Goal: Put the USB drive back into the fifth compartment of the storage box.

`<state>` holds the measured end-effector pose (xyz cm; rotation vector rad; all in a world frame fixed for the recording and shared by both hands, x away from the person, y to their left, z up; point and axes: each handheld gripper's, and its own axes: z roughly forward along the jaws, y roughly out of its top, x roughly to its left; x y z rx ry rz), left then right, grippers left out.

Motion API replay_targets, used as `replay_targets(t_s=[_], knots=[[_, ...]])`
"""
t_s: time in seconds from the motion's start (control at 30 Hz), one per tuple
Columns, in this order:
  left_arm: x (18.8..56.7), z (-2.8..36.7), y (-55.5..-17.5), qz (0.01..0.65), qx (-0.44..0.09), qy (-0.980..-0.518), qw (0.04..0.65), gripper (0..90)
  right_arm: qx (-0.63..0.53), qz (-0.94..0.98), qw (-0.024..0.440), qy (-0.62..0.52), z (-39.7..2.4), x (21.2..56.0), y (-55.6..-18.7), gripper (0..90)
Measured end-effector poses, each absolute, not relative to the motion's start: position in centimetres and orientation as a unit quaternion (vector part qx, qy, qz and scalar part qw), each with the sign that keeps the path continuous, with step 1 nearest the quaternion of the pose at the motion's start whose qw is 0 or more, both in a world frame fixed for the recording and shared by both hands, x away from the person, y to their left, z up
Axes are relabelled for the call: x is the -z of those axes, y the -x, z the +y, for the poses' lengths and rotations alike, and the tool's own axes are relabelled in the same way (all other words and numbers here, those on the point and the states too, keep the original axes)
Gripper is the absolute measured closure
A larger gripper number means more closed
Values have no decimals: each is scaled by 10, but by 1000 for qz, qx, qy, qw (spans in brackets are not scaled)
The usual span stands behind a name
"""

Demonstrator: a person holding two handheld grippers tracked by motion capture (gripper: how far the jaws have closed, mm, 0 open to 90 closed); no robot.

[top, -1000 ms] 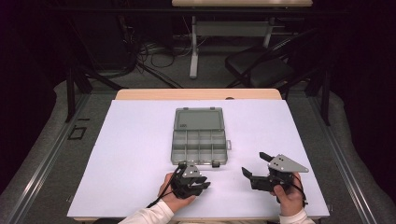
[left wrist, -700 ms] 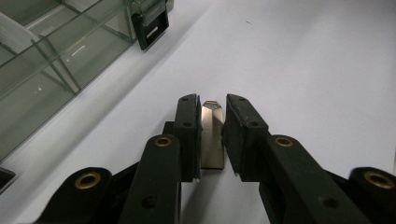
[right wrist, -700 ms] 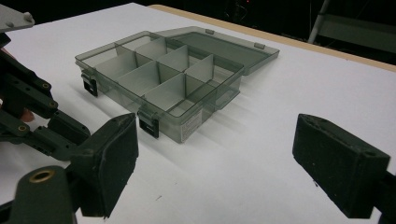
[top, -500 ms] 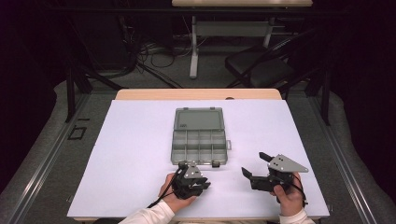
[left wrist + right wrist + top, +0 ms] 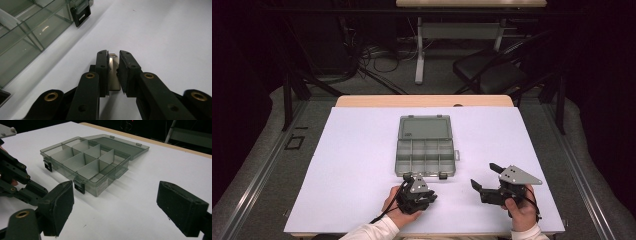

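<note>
A clear grey compartment box lies open mid-table, lid folded back, its compartments looking empty. My left gripper rests on the white table just in front of the box's near edge. In the left gripper view its jaws are shut on a small shiny metal piece that lies on the table surface. My right gripper is held to the right of it, open, with nothing between its pads. It points toward the box and the left gripper.
The box's black latches face the near side. A white sheet covers the table, with a wooden edge at the back. Beyond the table stand a dark chair and cables on the floor.
</note>
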<state>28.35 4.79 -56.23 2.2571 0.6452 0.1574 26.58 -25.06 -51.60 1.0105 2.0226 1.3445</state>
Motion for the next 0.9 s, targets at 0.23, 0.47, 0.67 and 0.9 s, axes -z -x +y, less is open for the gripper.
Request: replay_targets(t_s=[0.23,0.47,0.67,0.9], knots=[[562,48,-283,250,-65,-887,383,788,-494,744,253,-371,-251,516,-266,141],[562,47,-283,245,-69,-889,381,789,-494,745,252,-371,-251,516,-266,141],[561,47,-283,247,-65,-888,382,789,-494,744,252,-371,-251,516,-266,141],[560,48,-283,248,-63,-887,383,789,-494,746,251,-371,-250,516,-266,141]])
